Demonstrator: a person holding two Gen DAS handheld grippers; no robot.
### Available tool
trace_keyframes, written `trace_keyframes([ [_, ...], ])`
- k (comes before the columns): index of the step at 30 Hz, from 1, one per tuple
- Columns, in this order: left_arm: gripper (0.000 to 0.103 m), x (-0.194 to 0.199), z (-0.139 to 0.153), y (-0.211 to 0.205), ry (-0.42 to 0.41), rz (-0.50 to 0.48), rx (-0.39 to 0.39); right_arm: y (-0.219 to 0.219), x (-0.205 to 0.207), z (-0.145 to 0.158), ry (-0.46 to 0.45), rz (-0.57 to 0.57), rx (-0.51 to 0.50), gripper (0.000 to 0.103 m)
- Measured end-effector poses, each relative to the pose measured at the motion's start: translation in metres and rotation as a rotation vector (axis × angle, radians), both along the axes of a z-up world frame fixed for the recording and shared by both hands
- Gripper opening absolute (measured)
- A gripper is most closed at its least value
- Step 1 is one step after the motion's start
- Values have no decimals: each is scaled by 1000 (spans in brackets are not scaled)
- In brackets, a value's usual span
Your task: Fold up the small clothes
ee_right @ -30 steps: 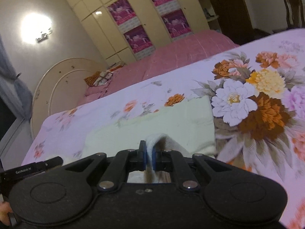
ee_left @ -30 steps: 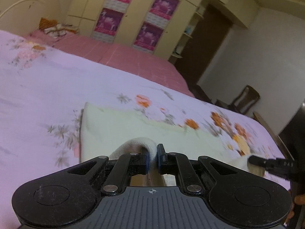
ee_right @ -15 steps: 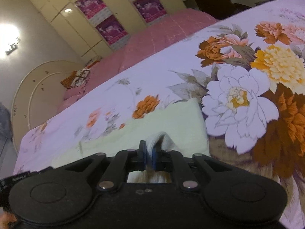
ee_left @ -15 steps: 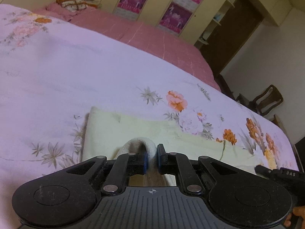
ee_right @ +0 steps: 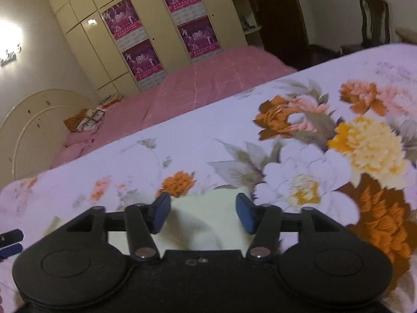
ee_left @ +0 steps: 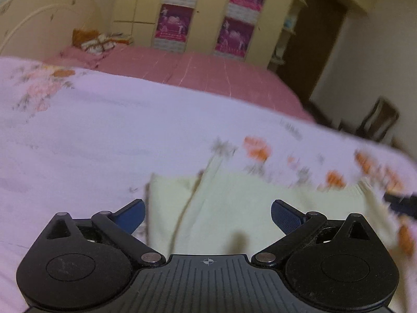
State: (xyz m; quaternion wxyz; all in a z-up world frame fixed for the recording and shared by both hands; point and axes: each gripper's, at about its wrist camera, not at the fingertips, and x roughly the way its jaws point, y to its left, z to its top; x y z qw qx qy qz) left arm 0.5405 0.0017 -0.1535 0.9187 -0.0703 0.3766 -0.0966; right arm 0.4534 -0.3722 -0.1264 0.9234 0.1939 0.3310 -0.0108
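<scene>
A pale yellow-green garment (ee_left: 234,208) lies folded flat on the floral bedspread (ee_left: 91,135). My left gripper (ee_left: 207,215) is open just above its left part, the cloth showing between the blue pads. My right gripper (ee_right: 203,214) is open over the garment's right end (ee_right: 206,208); a fold of cloth rises between the pads without being pinched. The other gripper's tip shows at the right edge of the left wrist view (ee_left: 401,203) and at the left edge of the right wrist view (ee_right: 10,242).
The floral bedspread (ee_right: 325,143) spreads out all around. A pink bed cover (ee_left: 208,73) lies beyond it, with a cream headboard (ee_left: 39,26) and a wardrobe with purple posters (ee_right: 161,34). A dark chair (ee_left: 378,120) stands at the right.
Both grippers were shut on folds of the garment; both have now opened and let the cloth go. The garment lies flatter on the bedspread.
</scene>
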Motion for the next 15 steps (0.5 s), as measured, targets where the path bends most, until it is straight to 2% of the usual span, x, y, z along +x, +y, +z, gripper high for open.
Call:
trace_keyframes([
  [2, 102, 0, -9, -5, 17, -4, 29, 6, 2, -5, 24, 46, -54, 64],
  [3, 85, -1, -12, -3, 23, -9, 33, 10, 3, -8, 31, 62, -76, 64],
  [5, 60, -3, -17, -5, 44, -14, 68, 16, 6, -15, 61, 82, -112, 59],
  [6, 58, -4, -18, -4, 37, -6, 69, 18, 9, -20, 88, 79, -129, 54],
  [7, 55, -6, -18, -2, 28, 3, 61, 18, 9, -24, 100, 78, -134, 39],
  [8, 46, -7, -17, -1, 25, 10, 59, 18, 9, -27, 104, 84, -128, 24],
  [10, 32, -13, -15, 6, 14, 20, 46, 22, 8, -26, 97, 109, -117, 11],
  [11, 24, -17, -15, 10, 13, 33, 36, 25, 8, -25, 96, 121, -132, 8],
  [12, 20, -21, -15, 15, 18, 45, 26, 28, 7, -24, 93, 133, -153, 6],
  [15, 19, -29, -22, 26, 20, 53, 34, 24, 4, -25, 95, 92, -199, 5],
])
